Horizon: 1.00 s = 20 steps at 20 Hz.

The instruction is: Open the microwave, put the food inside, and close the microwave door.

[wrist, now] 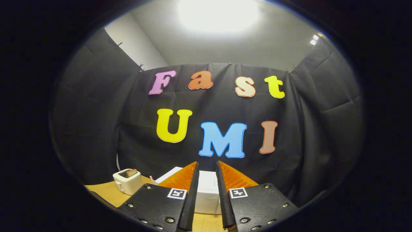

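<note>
The hand-held gripper (207, 167) hangs with fingers slightly parted, holding nothing. The white microwave (207, 190) sits dead ahead at twelve o'clock on the table (106, 191); a toaster (127, 181) stands at ten o'clock.

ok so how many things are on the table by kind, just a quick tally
white boxy microwave, beyond the fingers: 1
small white toaster with a slice in its slot, beside the microwave: 1
thin pink stick-like item between them, too small to identify: 1
total: 3
The gripper holds nothing, fingers slightly apart.
</note>
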Each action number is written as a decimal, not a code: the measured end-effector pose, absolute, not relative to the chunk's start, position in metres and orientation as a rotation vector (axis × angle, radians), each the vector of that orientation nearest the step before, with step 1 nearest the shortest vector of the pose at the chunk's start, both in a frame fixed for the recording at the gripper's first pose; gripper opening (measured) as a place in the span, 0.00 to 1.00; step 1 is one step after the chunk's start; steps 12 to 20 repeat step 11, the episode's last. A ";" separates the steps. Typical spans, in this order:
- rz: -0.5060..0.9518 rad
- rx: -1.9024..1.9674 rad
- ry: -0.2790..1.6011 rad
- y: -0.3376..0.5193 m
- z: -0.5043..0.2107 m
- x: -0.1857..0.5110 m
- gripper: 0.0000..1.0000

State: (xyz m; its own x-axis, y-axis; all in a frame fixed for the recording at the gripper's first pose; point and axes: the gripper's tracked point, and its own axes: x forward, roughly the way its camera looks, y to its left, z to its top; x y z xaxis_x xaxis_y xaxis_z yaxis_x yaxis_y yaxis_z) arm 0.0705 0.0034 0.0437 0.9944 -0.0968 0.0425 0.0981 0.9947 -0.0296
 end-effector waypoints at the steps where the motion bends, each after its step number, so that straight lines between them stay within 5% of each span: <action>1: -0.118 -0.021 -0.057 -0.002 0.046 0.074 0.35; 4: -0.109 0.049 -0.040 -0.001 0.040 0.077 0.98; 20: -0.116 0.005 0.017 -0.011 0.025 0.082 0.98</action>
